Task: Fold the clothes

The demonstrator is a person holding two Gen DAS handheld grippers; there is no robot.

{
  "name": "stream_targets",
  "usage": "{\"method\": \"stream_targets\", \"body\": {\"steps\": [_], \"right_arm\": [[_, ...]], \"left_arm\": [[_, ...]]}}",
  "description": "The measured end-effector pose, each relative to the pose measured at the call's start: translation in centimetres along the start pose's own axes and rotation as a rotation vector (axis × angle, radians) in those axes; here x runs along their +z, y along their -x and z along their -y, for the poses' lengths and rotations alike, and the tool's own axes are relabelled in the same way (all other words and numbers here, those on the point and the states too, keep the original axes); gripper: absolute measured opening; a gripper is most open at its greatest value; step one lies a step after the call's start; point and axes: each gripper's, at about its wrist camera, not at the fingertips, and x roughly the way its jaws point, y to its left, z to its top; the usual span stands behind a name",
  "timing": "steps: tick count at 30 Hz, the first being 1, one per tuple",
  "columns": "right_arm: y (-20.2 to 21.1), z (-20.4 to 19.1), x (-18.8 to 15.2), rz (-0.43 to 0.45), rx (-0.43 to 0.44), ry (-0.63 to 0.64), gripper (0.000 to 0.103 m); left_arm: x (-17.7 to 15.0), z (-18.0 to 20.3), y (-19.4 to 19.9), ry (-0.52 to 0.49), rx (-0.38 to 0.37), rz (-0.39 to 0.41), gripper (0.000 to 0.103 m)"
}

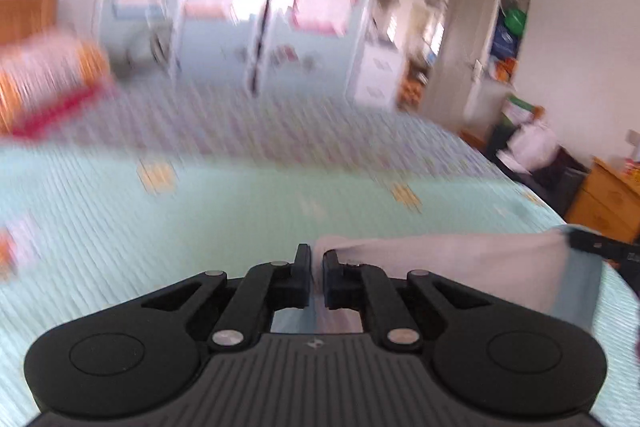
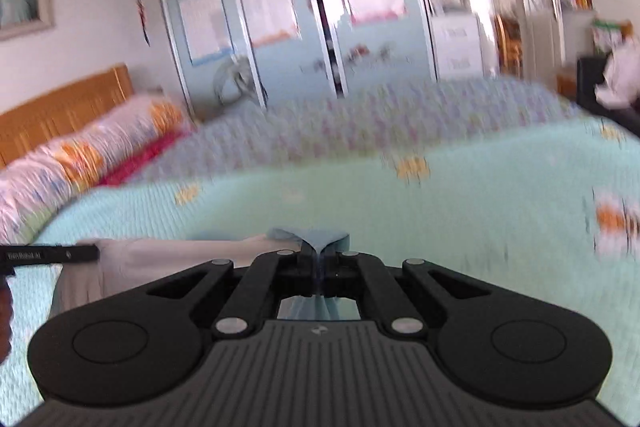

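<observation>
Pale blue-and-white garment (image 1: 460, 267), lower right of left-wrist frame, lower left in right-wrist; stretched taut, lifted, corners pinched.

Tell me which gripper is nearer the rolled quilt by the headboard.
Left. The left gripper is on the quilt's side of the bed, shut on the cloth; the right gripper holds the cloth's other end, farther off.

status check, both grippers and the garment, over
Left gripper shut on pale garment. Right gripper shut on its light blue edge. Garment stretched between them above the bedspread. Nothing in the way.
</observation>
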Motion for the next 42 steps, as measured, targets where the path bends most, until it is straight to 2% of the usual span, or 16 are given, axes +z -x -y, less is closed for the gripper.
{"method": "stream_targets", "body": {"steps": [1,2,3,4,5,9,15,19,23,24,26,27,31,34,37,42], "right_arm": [[-0.3,-0.3,1.9,0.035,-0.004,0.005,0.003],[-1.0,-0.4,2.9,0.047,0.006,-0.016,0.020],[-1.8,-0.4,3.7,0.048,0.013,-0.040,0.036],[-3.0,-0.2,3.6,0.007,0.007,-0.076,0.072],[-4.0,0.0,3.2,-0.031,-0.003,-0.112,0.079],[-2.3,1.5,-4.7,-0.054,-0.024,-0.249,0.078],[3.5,1.2,-19.3,-0.246,-0.028,-0.317,0.078],[6.7,0.5,-23.9,-0.257,-0.010,-0.467,0.079],[6.0,-0.8,-24.2,-0.262,0.021,-0.514,0.079],[5.4,-1.0,-24.0,-0.275,0.043,-0.511,0.074],[4.1,-0.6,-23.7,-0.325,0.088,-0.526,0.004],[3.8,0.1,-23.2,-0.332,0.059,-0.523,0.000],[6.8,5.8,-19.2,-0.140,-0.170,-0.530,0.000],[10.9,10.0,-16.2,-0.004,-0.317,-0.561,0.014],[13.1,9.4,-16.6,-0.010,-0.228,-0.568,0.055],[11.3,1.1,-21.0,-0.165,-0.014,-0.494,0.056]], "left_arm": [[1.6,-0.3,-0.1,-0.026,0.051,0.040,0.037],[2.4,-0.6,-0.8,-0.049,0.110,0.033,0.073],[2.6,-1.1,-2.2,-0.067,0.187,-0.024,0.081],[1.8,-1.8,-3.3,-0.069,0.244,-0.097,0.075],[0.2,-2.5,-3.7,-0.061,0.260,-0.154,0.060],[-9.6,-5.1,-0.5,0.025,0.158,-0.268,0.058],[-21.2,-4.9,7.1,0.221,0.028,-0.376,0.058],[-25.1,-3.1,10.4,0.304,-0.067,-0.402,0.064],[-25.9,-2.6,9.4,0.373,-0.107,-0.445,0.064],[-25.9,-2.7,9.2,0.394,-0.106,-0.448,0.064],[-25.7,-3.0,8.8,0.447,-0.094,-0.458,0.064],[-25.7,-2.9,9.1,0.447,-0.092,-0.453,0.064],[-25.5,-2.9,10.5,0.430,-0.113,-0.436,0.064],[-25.5,-3.1,10.7,0.421,-0.122,-0.417,0.064],[-25.4,-3.4,10.0,0.441,-0.116,-0.403,0.064],[-25.0,-4.7,9.4,0.483,-0.070,-0.381,0.064]]}}
